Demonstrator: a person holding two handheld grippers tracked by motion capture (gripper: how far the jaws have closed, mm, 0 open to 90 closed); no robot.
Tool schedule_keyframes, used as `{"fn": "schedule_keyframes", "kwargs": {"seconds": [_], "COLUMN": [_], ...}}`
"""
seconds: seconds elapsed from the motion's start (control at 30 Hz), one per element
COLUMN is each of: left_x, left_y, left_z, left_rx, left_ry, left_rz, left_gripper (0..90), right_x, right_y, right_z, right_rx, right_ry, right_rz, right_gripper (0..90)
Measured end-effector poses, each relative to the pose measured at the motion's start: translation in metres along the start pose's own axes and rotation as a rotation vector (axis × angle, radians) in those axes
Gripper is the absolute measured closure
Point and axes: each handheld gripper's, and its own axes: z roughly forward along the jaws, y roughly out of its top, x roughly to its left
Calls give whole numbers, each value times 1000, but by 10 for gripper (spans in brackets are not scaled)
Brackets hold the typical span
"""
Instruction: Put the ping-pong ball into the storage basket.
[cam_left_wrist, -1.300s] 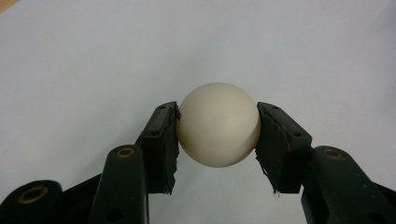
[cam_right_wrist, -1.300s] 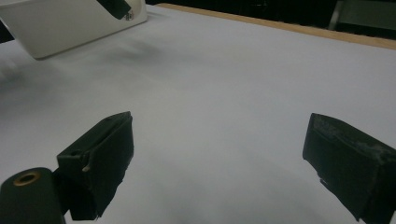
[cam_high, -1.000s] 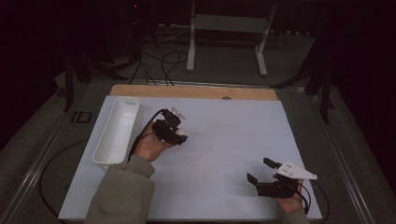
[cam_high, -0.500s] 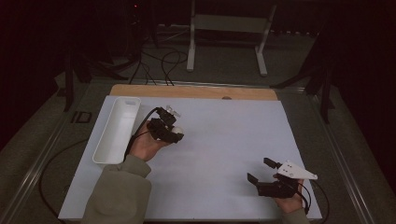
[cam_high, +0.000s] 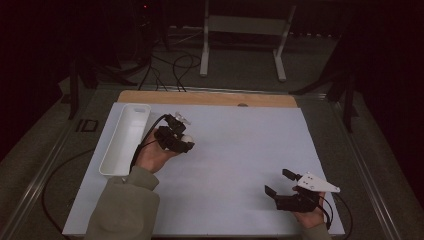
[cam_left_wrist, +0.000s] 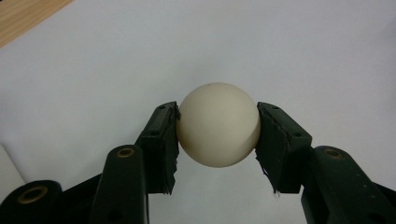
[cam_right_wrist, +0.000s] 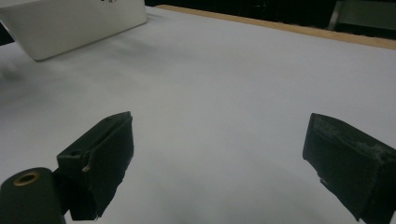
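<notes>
A long white tray lies at the far left of the white table, its length running near to far, open side up, likely there to receive things. Just right of it, the left gripper is clenched on a small cream ball, one finger pressed to each side at its widest part, a hold that should keep a round thing from slipping out. The ball sits just above the table, beside the tray. Being round, it has no long axis and points nowhere. At the near right, well apart, the right gripper rests with its fingers spread and nothing between them, seemingly waiting.
</notes>
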Motion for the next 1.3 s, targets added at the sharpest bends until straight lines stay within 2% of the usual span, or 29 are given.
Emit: {"fn": "schedule_keyframes", "kwargs": {"seconds": [0.73,1.17,1.3], "left_x": [8,13,15], "left_y": [-6,-9,-10], "left_z": [-10,-17,-21], "left_rx": [-11,-4,10], "left_ry": [26,31,32], "left_rz": [9,12,23], "left_gripper": [515,515,515], "right_x": [0,1,1], "right_y": [0,0,-1], "right_z": [0,0,0], "right_rx": [-8,-10,-8], "right_ry": [4,4,4], "right_rz": [2,5,6], "right_gripper": [80,80,80]}}
